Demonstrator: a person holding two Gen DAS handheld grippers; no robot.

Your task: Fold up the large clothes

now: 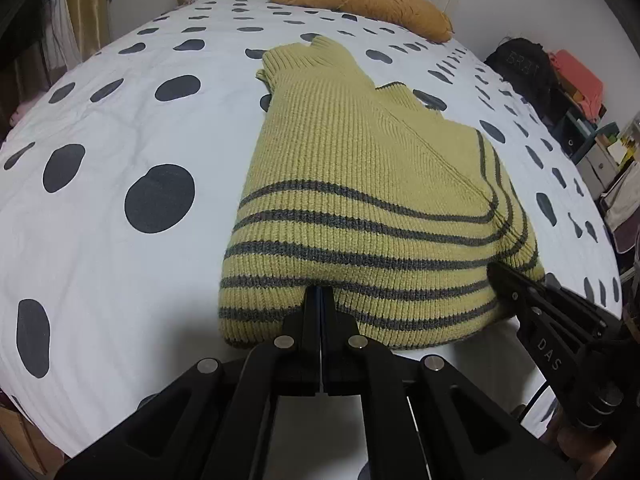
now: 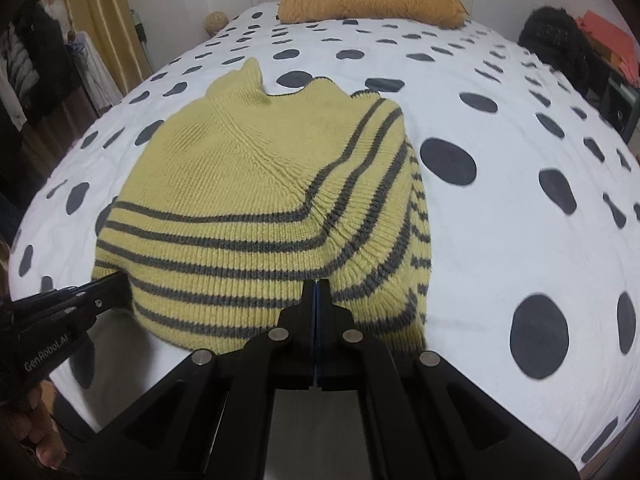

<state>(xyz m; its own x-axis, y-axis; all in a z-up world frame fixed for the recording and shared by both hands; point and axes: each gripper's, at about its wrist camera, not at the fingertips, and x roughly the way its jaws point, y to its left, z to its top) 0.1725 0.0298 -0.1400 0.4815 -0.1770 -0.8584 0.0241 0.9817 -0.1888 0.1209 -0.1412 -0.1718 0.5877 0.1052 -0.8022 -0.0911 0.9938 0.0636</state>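
Note:
A yellow knit sweater with grey stripes lies folded on the spotted white duvet, its neck pointing away from me. My left gripper is shut, its tips pinching the striped near hem, and the knit puckers around them. My right gripper bites the same hem at the sweater's right corner. In the right wrist view the sweater fills the middle. The right gripper is shut on its striped edge, and the left gripper holds the hem's left corner.
A mustard pillow lies at the head of the bed. A black garment and shelves with orange things stand along the right side. Yellow curtains hang on the left. A person's hand grips the left tool.

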